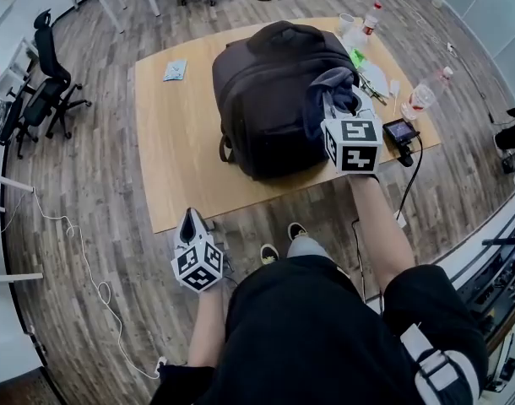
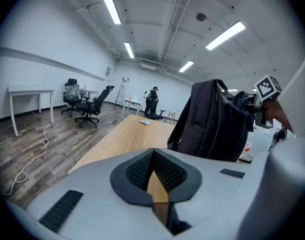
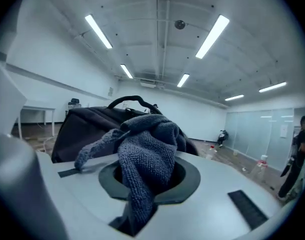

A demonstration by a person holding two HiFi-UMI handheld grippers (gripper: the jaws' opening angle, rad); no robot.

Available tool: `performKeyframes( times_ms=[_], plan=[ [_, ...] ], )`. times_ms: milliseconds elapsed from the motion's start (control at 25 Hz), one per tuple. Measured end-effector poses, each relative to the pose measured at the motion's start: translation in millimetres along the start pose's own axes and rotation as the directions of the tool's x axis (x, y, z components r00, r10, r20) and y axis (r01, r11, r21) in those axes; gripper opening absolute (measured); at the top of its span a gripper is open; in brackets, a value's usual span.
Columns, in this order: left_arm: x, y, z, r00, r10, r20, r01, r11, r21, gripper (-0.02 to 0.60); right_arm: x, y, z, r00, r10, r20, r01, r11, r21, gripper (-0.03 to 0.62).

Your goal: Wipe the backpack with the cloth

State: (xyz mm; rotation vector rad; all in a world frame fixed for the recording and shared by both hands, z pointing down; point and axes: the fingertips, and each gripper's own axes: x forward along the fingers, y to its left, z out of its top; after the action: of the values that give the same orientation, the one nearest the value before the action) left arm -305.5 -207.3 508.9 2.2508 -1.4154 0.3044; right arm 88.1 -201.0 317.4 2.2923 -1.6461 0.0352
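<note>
A dark backpack (image 1: 274, 99) lies on the wooden table (image 1: 177, 150). My right gripper (image 1: 340, 106) is at the backpack's right side, shut on a grey-blue terry cloth (image 1: 327, 91) that drapes against the bag. In the right gripper view the cloth (image 3: 145, 151) bunches out of the gripper (image 3: 147, 171), with the backpack (image 3: 87, 124) just behind. My left gripper (image 1: 190, 224) hangs below the table's front edge, shut and empty. In the left gripper view the gripper (image 2: 153, 156) points along the table towards the backpack (image 2: 215, 121).
Plastic bottles (image 1: 422, 95) and small clutter fill the table's right end, with a small camera (image 1: 401, 132) at its edge. A small packet (image 1: 175, 70) lies at the far left. Office chairs (image 1: 46, 91) stand to the left, and a white cable (image 1: 80, 260) trails on the floor.
</note>
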Motion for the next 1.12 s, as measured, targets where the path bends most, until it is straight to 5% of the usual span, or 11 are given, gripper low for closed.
performKeyframes(
  times_ms=[160,320,480,600,720,840,1040,1120],
  plan=[
    [-4.3,2.9,-2.4,1.000,0.007,-0.001,-0.007,1.000,-0.002,0.015,23.3,64.6,16.9,0.985,0.167,-0.038,-0.167,0.986,0.003,0.072],
    [-10.3,9.5,-8.3,1.000,0.029,-0.011,-0.029,1.000,-0.012,0.014,10.4,148.3,51.8,0.949,0.315,0.008,-0.313,0.945,-0.094,0.071],
    [-12.2,14.7,-11.8,0.999,0.033,-0.020,-0.033,0.999,-0.009,0.015,-1.3,163.5,52.9,0.929,0.370,0.024,-0.355,0.907,-0.227,0.071],
    [-9.4,10.7,-12.8,0.999,0.024,-0.023,-0.024,1.000,-0.004,0.015,-2.7,156.7,24.3,0.912,0.403,-0.079,-0.402,0.835,-0.377,0.071],
    [-5.1,-0.3,-12.4,1.000,0.002,-0.022,-0.002,1.000,0.006,0.014,-8.4,133.0,-3.3,0.926,0.345,-0.152,-0.372,0.767,-0.524,0.071],
    [-1.9,-9.2,-11.1,1.000,-0.020,-0.024,0.020,1.000,0.014,0.015,-10.6,96.4,-19.6,0.949,0.255,-0.184,-0.314,0.754,-0.577,0.071],
    [-3.3,-8.1,-9.1,1.000,-0.021,-0.017,0.021,1.000,0.010,0.014,-12.6,19.4,-24.4,0.992,0.000,-0.126,-0.073,0.815,-0.575,0.071],
    [-5.7,-2.9,-11.0,1.000,-0.009,-0.020,0.009,1.000,0.005,0.014,-21.9,-2.1,-31.8,0.992,-0.072,-0.100,0.012,0.863,-0.504,0.071]
  ],
)
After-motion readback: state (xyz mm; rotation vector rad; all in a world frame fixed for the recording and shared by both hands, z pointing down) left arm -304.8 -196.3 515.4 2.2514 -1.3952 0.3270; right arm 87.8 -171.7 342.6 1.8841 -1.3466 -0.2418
